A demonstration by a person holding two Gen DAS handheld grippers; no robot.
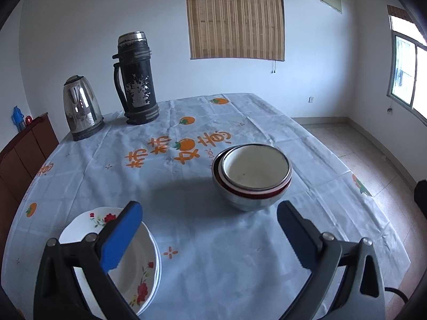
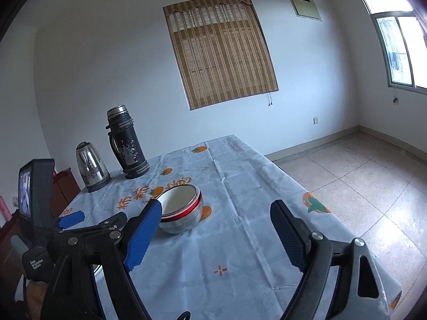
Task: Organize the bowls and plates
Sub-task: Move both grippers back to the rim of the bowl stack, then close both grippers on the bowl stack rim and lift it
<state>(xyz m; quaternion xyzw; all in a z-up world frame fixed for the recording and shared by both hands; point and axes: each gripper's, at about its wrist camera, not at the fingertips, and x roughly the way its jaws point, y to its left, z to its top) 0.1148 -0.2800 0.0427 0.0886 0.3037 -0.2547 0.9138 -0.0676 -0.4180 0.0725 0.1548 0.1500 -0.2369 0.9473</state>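
Hovering above the table with the pale blue cloth printed with orange fruits (image 1: 213,253), my left gripper (image 1: 209,226) has its blue-padded jaws spread wide, and nothing is between them. In the left wrist view the stack of round metal bowls, the white enamel one nested in the one with a red rim (image 1: 252,176), stands a little right of the centre of the frame, just beyond my fingertips and not touching them. In the lower left of this frame lies the stack of white plates with red flower prints (image 1: 144,274), partly hidden behind my left finger.

My right gripper (image 2: 216,229) is also wide open and empty. In the right wrist view the same bowls (image 2: 184,208) are left of the centre, just behind my left blue pad. My left gripper (image 2: 88,220) shows at the lower left of this frame.

The dented black thermos flask with a steel cap (image 1: 136,80) and the shiny steel electric kettle (image 1: 81,109) stand side by side in the upper left of the frame, at the far edge of the table, well apart from the bowls. On the wall behind hangs a brown bamboo blind (image 1: 234,16).
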